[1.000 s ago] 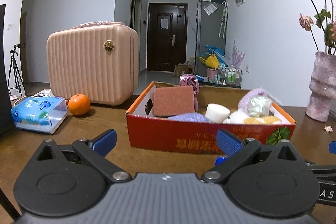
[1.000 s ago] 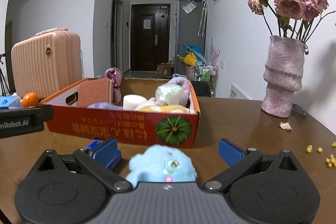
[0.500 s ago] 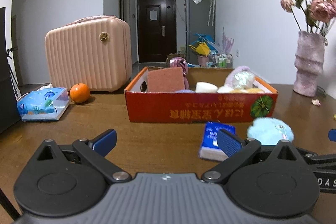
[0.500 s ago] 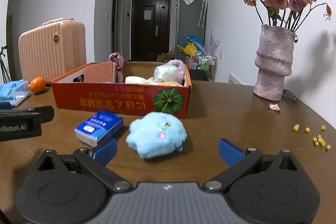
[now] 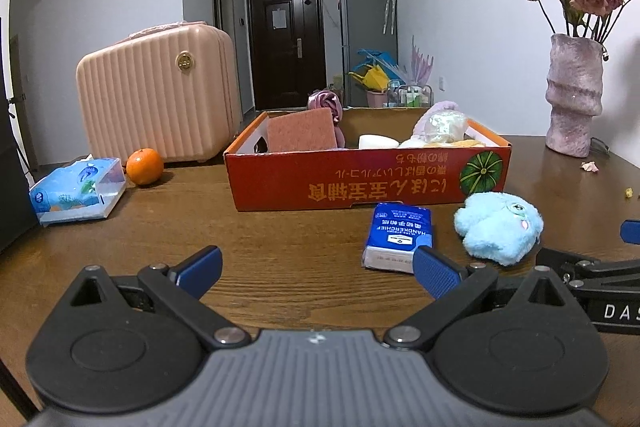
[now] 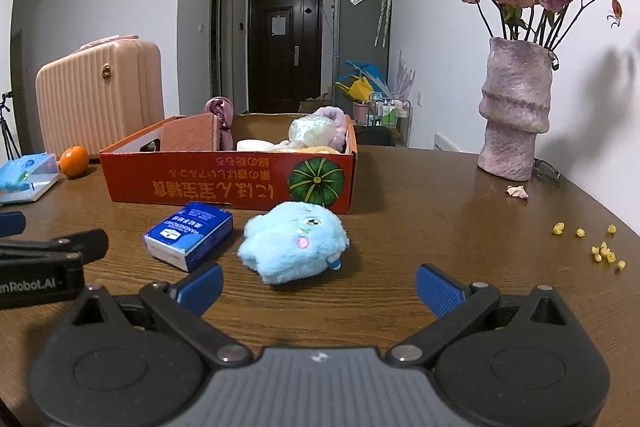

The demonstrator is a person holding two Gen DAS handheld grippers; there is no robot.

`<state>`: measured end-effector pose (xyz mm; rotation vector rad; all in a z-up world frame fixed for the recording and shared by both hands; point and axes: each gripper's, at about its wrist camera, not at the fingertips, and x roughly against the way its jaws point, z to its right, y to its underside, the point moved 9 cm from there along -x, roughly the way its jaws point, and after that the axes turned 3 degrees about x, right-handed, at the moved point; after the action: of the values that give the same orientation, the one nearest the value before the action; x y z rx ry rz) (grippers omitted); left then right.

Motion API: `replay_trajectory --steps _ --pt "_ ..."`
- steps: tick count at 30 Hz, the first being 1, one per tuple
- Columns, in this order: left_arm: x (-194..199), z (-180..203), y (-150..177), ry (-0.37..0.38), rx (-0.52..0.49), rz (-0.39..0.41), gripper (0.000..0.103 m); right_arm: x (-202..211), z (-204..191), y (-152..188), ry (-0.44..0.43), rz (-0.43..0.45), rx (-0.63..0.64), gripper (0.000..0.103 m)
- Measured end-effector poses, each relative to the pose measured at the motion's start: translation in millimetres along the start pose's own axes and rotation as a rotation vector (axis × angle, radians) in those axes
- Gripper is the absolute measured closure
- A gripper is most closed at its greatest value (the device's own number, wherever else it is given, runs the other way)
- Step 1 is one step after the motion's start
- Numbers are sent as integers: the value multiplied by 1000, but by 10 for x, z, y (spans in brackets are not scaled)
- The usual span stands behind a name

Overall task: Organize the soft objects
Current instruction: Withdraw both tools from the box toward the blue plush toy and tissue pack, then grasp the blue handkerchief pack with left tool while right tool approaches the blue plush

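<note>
Lying on the desk [image 6: 420, 211] just in front of the box [image 6: 224, 187], the plush [image 6: 294, 241] rests on its side, clear of both grippers. Its long axis runs roughly left to right, parallel to the box's near wall, and its stitched face with a pink mouth is turned up and toward the box. Just to its left sits the tissue pack [image 6: 190, 235], flat on its broad face, long axis angled from the near left toward the box's wall, its far end close to that wall; a narrow strip of wood separates pack and plush.

The right gripper [image 6: 318, 285] sits low over the desk's near edge with its blue pads [image 6: 438, 289] spread wide and released, nothing between them; the plush is just ahead of the gap, slightly left of centre. The left gripper [image 5: 316, 269] is likewise released, pads [image 5: 198, 265] wide apart and empty, with the pack just beyond its right pad.

Inside the box are a sponge [image 5: 302, 134] standing on edge at the left end, a purple scrunchie [image 5: 326, 103] behind it, a white block [image 5: 374, 141] and a pale bundle [image 5: 442, 125] toward the right end. An orange [image 5: 145, 166], a tissue box [image 5: 76, 191] and a pink case [image 5: 156, 95] occupy the desk's far left; a vase [image 6: 516, 107] stands at the far right.
</note>
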<state>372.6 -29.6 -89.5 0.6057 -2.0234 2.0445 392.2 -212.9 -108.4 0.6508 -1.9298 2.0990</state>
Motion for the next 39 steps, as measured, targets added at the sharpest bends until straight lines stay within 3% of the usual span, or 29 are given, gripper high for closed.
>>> replay_trajectory --steps 22,39 --pt "-389 309 2 74 -67 -66 0 -267 129 -22 -26 -30 3 0" --pt "-931 578 7 102 -106 -173 0 -522 503 -56 22 -50 -9 0"
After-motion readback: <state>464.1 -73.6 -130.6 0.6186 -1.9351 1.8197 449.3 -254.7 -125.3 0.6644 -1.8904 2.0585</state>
